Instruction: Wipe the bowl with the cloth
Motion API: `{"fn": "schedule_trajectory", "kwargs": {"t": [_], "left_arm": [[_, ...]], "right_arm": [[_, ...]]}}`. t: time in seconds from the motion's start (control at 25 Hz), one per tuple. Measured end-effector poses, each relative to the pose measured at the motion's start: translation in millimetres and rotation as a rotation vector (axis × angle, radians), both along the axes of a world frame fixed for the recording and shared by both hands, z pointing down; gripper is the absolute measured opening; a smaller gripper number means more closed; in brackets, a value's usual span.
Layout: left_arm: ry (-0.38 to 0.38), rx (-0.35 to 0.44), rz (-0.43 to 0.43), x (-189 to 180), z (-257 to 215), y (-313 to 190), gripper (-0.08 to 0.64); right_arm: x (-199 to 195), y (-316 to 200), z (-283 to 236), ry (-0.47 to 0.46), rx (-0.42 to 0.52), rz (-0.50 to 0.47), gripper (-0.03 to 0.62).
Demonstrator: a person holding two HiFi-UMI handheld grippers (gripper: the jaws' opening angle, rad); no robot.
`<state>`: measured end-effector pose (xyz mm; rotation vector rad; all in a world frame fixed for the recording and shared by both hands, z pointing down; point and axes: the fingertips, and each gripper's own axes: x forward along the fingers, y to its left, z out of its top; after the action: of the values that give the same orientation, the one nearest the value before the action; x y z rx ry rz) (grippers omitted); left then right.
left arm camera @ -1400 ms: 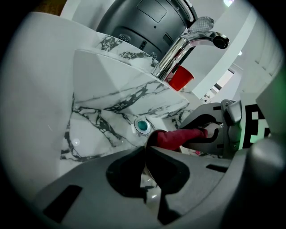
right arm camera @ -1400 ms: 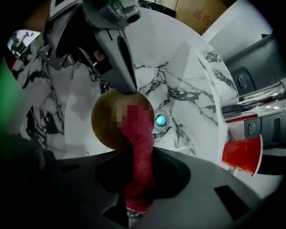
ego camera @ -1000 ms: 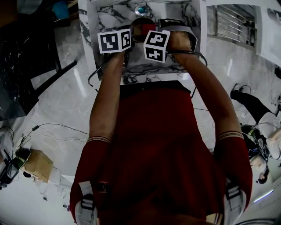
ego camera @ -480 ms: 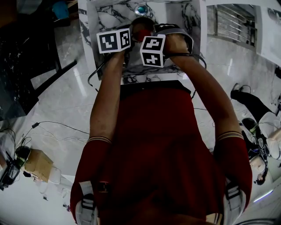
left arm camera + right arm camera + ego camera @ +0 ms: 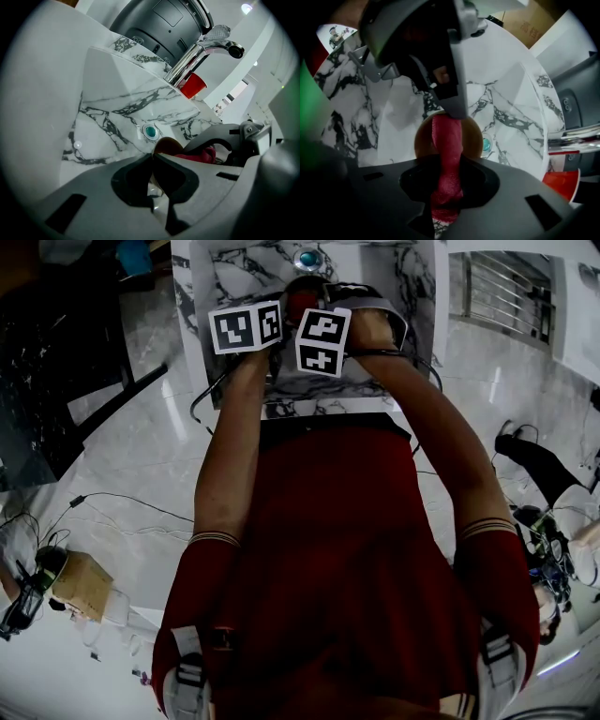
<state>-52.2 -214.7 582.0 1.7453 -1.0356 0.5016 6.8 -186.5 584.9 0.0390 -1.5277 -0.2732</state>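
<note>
While left tool [image 5: 151, 157] pinches the bowl [image 5: 171, 146], right tool [image 5: 447, 164] clamps cloth [image 5: 446, 136] over it.

Red short-sleeve shirt [image 5: 337, 549], pale striped cuffs [image 5: 214, 539], grey shoulder straps [image 5: 184, 676] with buckles; left gripper [image 5: 151, 157], right gripper [image 5: 449, 164] matte grey, white cubes [image 5: 246, 328] with black square markers, black cable [image 5: 202, 395]

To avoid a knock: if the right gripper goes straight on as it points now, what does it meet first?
Most likely the bowl: the right gripper points down into it, and the cloth it holds hangs ahead of it. Depth is unclear.
</note>
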Motion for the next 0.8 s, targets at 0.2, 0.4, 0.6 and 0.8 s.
{"fn": "schedule_trajectory", "kwargs": {"t": [0.2,0.4,0.6,0.8], "left_arm": [[0.006,0.001,0.000,1.1,0.3,0.4,0.018],[0.008,0.002,-0.003,0.9,1.1,0.3,0.018],[0.015,0.000,-0.008,1.6,0.6,-0.3,0.018],[0.017,-0.001,-0.014,2.0,1.4,-0.1,0.018]], "right_arm": [[2.7,-22.1,1.4,-0.007,0.072,0.048,0.095],[11.6,-36.0,2.2,0.016,0.103,0.064,0.095],[21.0,-39.0,-0.8,0.048,0.103,0.060,0.095],[28.7,-32.7,-1.7,0.106,0.084,0.018,0.095]]}}
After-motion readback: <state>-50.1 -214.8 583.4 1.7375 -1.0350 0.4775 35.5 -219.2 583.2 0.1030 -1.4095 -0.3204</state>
